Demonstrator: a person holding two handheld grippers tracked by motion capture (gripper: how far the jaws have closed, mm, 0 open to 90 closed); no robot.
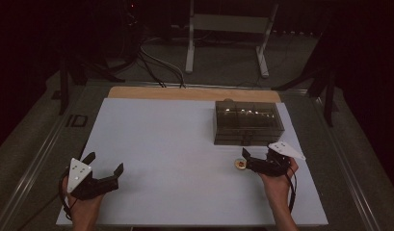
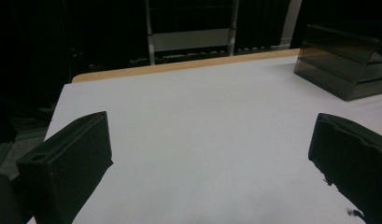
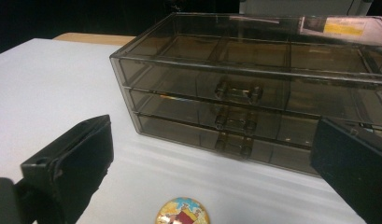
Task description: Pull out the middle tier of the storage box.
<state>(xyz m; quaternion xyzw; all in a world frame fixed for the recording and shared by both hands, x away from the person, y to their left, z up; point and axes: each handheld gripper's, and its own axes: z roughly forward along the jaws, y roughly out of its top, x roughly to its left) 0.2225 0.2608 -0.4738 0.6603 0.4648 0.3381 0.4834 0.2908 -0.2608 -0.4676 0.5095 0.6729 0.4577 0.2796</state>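
From above my side of the table (image 1: 185, 125), the high view looks forward and down, taking in the whole white top and the floor beyond. My left gripper view sits low over the table's near left, facing its far edge, the drawer box (image 2: 347, 60) off at upper right. My right gripper view looks from close range at that same drawer box (image 3: 254, 88), shared by all three.

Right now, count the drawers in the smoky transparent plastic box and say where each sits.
3. The smoky transparent plastic drawer box has a top drawer, a middle drawer and a bottom drawer, stacked one under another, each with a handle at its front centre. All look closed.
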